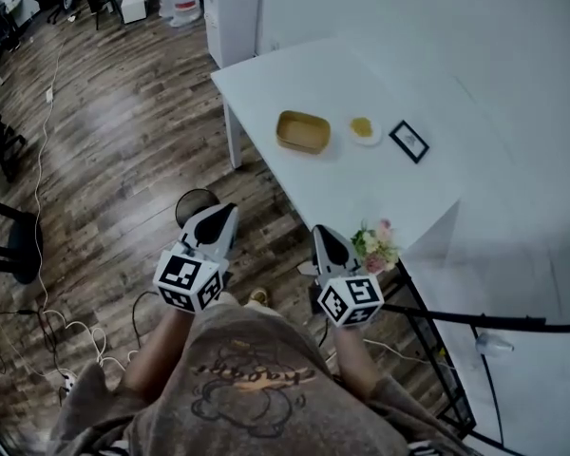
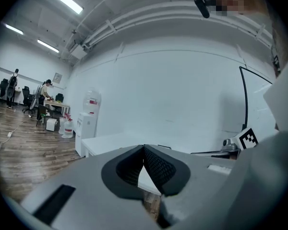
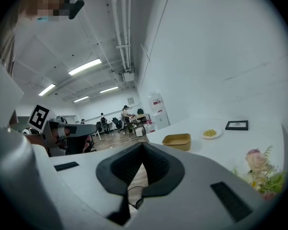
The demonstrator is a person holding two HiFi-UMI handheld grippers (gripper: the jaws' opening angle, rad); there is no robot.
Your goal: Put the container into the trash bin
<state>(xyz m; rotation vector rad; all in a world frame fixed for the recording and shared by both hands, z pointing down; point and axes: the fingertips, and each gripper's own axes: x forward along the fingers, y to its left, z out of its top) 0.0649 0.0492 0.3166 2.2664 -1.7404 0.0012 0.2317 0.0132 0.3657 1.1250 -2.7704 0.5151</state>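
A tan rectangular container [image 1: 302, 131] sits open on the white table [image 1: 285, 79]; the right gripper view shows the container [image 3: 177, 141] ahead and to the right. A dark round trash bin [image 1: 197, 204] stands on the wood floor by the table leg. My left gripper [image 1: 230, 209] hovers just right of the bin, short of the table, jaws shut and empty [image 2: 144, 150]. My right gripper [image 1: 321, 231] is beside the table's near corner, also shut with nothing in it [image 3: 143, 146]. Both point roughly level toward the table.
On the table, beside the container, are a small plate of food [image 1: 363, 128] and a black picture frame [image 1: 409, 142]. Flowers [image 1: 377, 245] sit at the near corner. A water dispenser [image 2: 89, 116] stands behind the table. Cables [image 1: 47, 331] trail over the floor at the left.
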